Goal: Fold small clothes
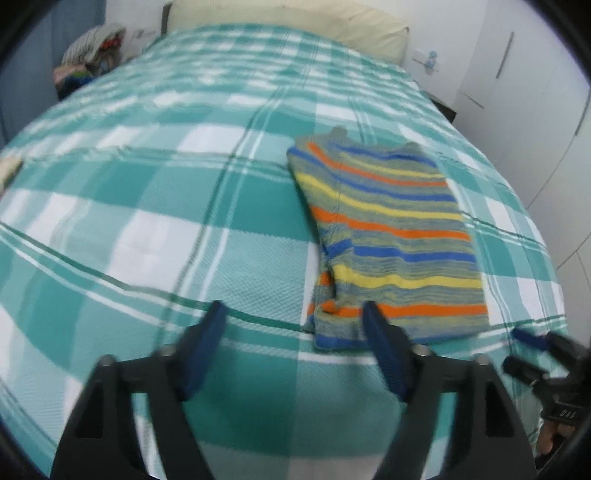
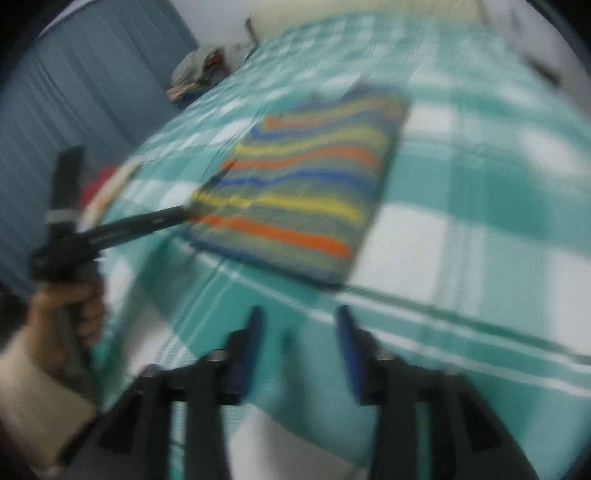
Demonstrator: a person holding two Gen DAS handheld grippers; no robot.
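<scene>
Striped knitwear (image 1: pixel 391 236), banded in orange, yellow, blue and grey-green, lies folded into a neat rectangle on the bed (image 1: pixel 155 192), flat on the teal-and-white checked cover. From the left wrist view we see it on the right half of the bed, its near hem just beyond our left gripper (image 1: pixel 295 314). That gripper's blue-padded fingers (image 1: pixel 207 343) are spread wide with nothing between them; the right-hand finger overlaps the garment's near left corner in the picture, though we cannot tell whether it touches the cloth.

Our right gripper (image 2: pixel 299 317) hovers over the cover just short of the garment's near edge (image 2: pixel 306 192), its fingers parted by a moderate gap and holding nothing. The right wrist view is blurred, so fine detail is lost. In it the left gripper (image 2: pixel 207 192) shows from the side, held by our left hand (image 2: pixel 70 314), its tip reaching to the left edge of the folded piece.

A cream pillow (image 1: pixel 295 26) sits at the head of the bed, a heap of mixed clothes (image 1: pixel 92 55) lies beyond the far left corner, and white cupboard doors (image 1: pixel 517 74) stand to the right.
</scene>
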